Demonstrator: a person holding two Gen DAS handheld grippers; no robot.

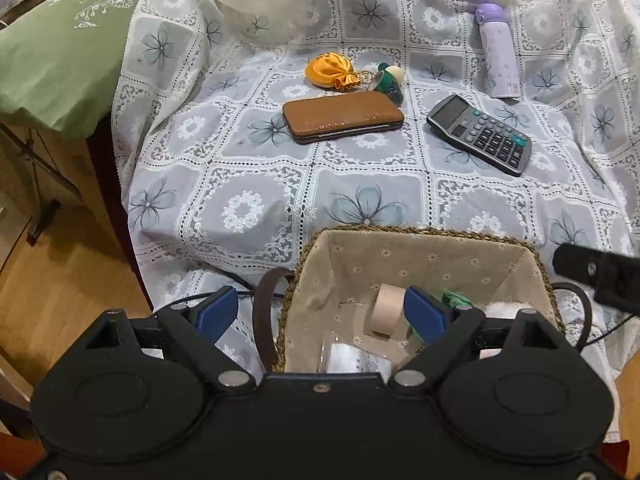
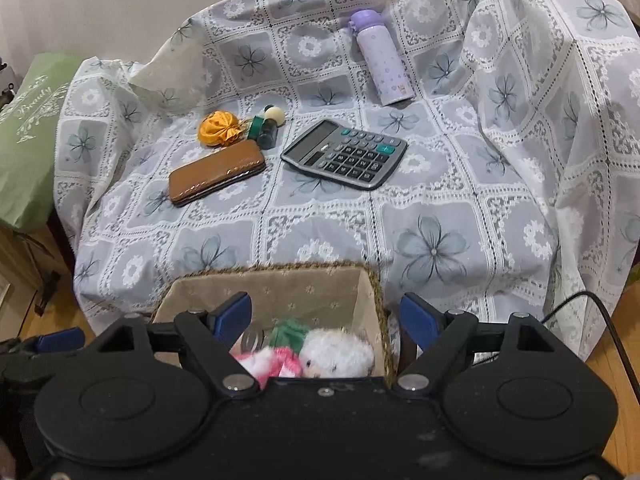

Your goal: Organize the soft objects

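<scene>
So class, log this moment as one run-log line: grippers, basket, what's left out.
left gripper: open | right gripper: open | basket: plush toys inside | orange pouch: on cloth

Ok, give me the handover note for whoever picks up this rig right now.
Left tool: open, empty, over the basket's left rim.
Right tool: open, empty, over its right side.
Done: plush toys and a tape roll lie in the basket.
Left: orange pouch sits on the cloth beside the brown wallet. Calculator and purple bottle are hard; probably leave them.
</scene>
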